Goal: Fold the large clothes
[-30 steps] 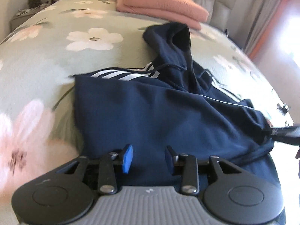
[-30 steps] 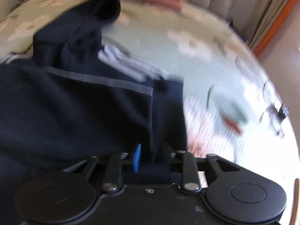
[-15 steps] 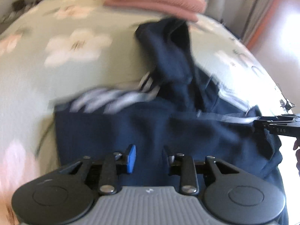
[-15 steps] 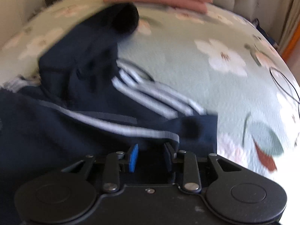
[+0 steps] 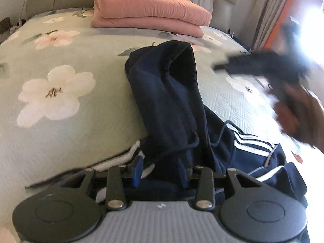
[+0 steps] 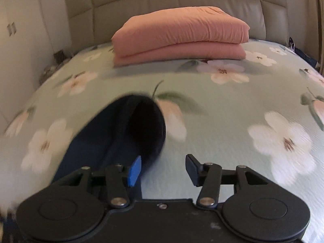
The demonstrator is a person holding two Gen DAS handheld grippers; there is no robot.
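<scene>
Right gripper (image 6: 163,169) jaws just parting, empty

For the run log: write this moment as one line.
stage: hoodie fold | left gripper: jaws over navy hoodie, grip unclear | right gripper: jaws just opening, empty, beside hood | bedspread: pink blanket folded

Both wrist views low over the bed (image 5: 60,121) — facing the headboard (image 6: 182,0) — shared pink bedding (image 6: 180,38).

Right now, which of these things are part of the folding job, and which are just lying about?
In the job:
navy hoodie
left gripper, jaws around its fabric
right gripper, open, empty

Lying about:
pink folded blanket
floral bedspread
</scene>
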